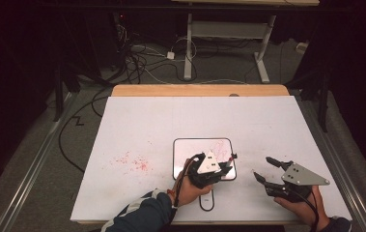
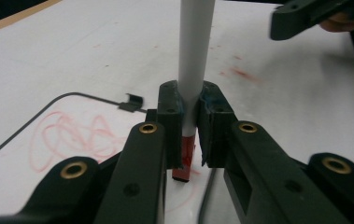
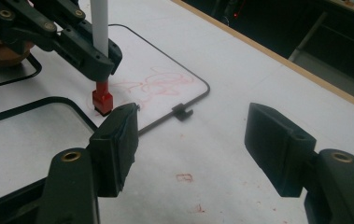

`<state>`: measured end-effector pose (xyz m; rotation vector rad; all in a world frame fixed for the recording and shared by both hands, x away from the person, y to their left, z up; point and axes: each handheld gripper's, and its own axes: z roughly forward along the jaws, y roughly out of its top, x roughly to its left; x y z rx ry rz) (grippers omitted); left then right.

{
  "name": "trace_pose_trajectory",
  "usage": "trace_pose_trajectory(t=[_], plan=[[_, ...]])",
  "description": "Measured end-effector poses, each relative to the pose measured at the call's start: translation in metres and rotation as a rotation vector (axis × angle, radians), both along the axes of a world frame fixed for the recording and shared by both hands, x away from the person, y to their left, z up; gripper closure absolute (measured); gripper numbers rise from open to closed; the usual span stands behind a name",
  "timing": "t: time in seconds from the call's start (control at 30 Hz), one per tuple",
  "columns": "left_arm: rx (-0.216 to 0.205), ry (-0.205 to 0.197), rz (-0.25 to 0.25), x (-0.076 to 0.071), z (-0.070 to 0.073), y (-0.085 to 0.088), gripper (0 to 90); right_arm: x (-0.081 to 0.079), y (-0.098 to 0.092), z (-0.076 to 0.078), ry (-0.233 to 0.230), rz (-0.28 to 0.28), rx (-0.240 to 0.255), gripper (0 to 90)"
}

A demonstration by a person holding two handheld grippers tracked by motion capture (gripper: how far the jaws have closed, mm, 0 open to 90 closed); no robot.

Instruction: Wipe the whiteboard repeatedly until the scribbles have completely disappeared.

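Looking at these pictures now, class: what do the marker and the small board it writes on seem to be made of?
Marker: smooth white barrel, probably plastic, with a matte red block tip, perhaps felt. Small board: glossy white sheet in a thin dark frame, likely a whiteboard, since red scribbles sit on its surface.

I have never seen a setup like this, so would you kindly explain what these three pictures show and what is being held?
A person sits at a white table and holds a hand-operated two-jaw gripper in each hand. The high view looks down from above; the other two pictures come from cameras riding on each gripper, looking along its black jaws. The left gripper is shut on a white marker, its red tip down on a small whiteboard that carries red scribbles. The right gripper is open and holds nothing, hovering beside the board. Red smudges mark the table left of the board.
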<state>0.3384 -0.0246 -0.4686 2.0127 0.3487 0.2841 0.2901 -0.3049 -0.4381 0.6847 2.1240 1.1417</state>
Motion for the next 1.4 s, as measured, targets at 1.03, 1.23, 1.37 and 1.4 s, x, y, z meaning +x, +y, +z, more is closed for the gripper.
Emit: trace_pose_trajectory(t=[1.03,1.23,1.37,1.4], plan=[[0.040,-0.036,0.023,0.002,0.001,0.012,78.9,-0.002,0.001,-0.001,-0.021,0.012,-0.044,34.8],[0.013,-0.011,0.150,0.028,-0.001,0.032,78.9,-0.002,0.001,-0.001,-0.021,0.010,-0.048,34.8],[0.019,-0.008,0.123,0.019,0.000,0.029,78.9,-0.002,0.002,-0.001,-0.020,0.009,-0.049,34.7],[0.012,0.001,0.109,0.016,-0.001,0.027,78.9,-0.002,0.002,-0.001,-0.020,0.011,-0.051,34.7]])
